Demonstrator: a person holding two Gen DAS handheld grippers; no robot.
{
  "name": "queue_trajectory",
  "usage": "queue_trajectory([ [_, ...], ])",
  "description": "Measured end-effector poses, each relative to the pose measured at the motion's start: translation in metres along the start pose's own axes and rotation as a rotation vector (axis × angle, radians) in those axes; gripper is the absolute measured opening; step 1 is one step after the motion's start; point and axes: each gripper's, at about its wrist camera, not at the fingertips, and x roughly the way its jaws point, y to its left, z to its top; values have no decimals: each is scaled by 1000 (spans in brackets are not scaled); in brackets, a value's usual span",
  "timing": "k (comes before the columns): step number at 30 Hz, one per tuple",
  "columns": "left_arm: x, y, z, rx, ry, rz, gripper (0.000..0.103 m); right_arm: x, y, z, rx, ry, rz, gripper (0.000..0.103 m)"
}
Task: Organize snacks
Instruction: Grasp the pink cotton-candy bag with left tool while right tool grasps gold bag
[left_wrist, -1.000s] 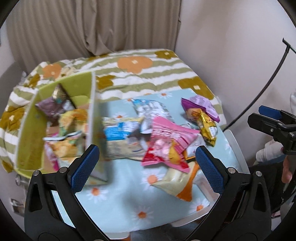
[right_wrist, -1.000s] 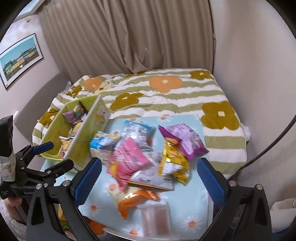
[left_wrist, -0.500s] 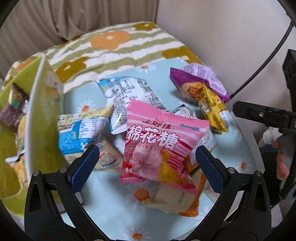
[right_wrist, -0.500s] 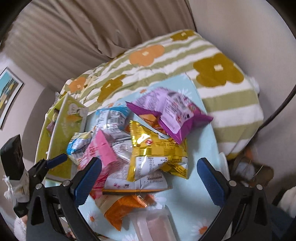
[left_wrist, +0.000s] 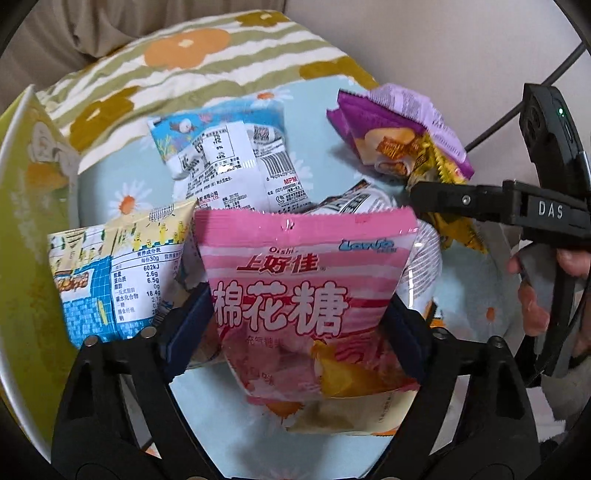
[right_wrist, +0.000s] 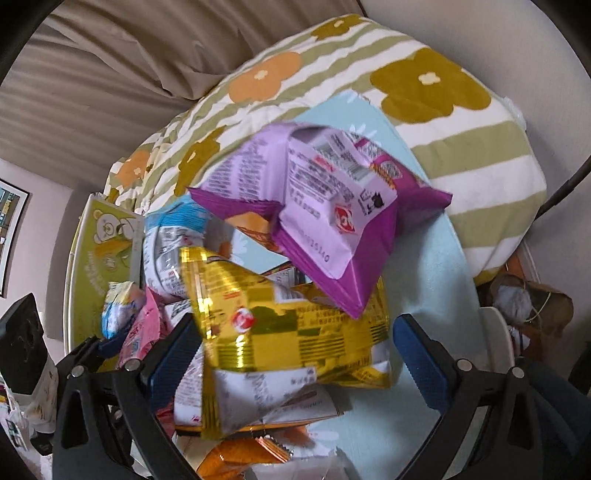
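Item: pink marshmallow bag (left_wrist: 306, 299), top of the loose pile on the daisy-print desk (left_wrist: 125, 184). Your left gripper (left_wrist: 301, 325) straddles it; the jaws have just been closing, and both blue fingers (left_wrist: 188, 325) sit against the bag's side edges, though the blur leaves it uncertain whether they truly pinch yet. Count it as grasped lightly at best.

Item: gold bag (right_wrist: 291, 332), under the purple bag (right_wrist: 325, 229). Your right gripper (right_wrist: 295, 354) stands released around it, the right-hand finger clear of the foil, the other just beside its crumpled edge.

Item: green storage box (left_wrist: 26, 236), at the left edge of the desk, destination for the snacks by my judgement.

Other stock: blue-and-white packet (left_wrist: 225, 155), yellow-and-blue packet (left_wrist: 114, 273), orange packet (right_wrist: 243, 458) at the near edge.

Step in hand: pickup of the pink bag. Next you need a firm closure on it, a lift clear of the packets beneath, then a carry left over the box wall.

Not accounted for: the box interior is cut off in both views; packets beneath the pink and gold bags are largely covered; the bed (right_wrist: 461, 155) behind is only partly in frame.
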Motion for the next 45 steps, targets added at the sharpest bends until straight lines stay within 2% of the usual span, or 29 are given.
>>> queue_trajectory([
  [1,1,1,0,3,3,-2,78,2,-2,0,6,3,7,102],
  [7,-1,3,0,15,-2,-14,71,9,-4,-1,20,9,29,102],
  [8,-2,2,0,17,-5,-15,70,9,-3,-2,22,8,31,101],
  [10,-6,-1,-1,25,-20,-12,69,11,-4,-2,23,12,44,90],
  [14,-18,-5,-2,34,-49,-1,68,10,-3,-5,15,9,64,82],
  [18,-29,-5,-3,22,-76,7,68,6,0,-8,7,-7,74,78],
  [27,-59,-12,-6,5,-139,36,68,-19,14,-16,-44,-61,70,76],
  [33,-90,-19,-20,-17,-198,68,68,-47,29,-23,-98,-97,76,76],
  [39,-130,-23,-38,-60,-271,126,68,-78,55,-33,-186,-126,95,76],
  [45,-171,-19,-63,-123,-341,217,68,-99,94,-36,-305,-140,133,76],
])
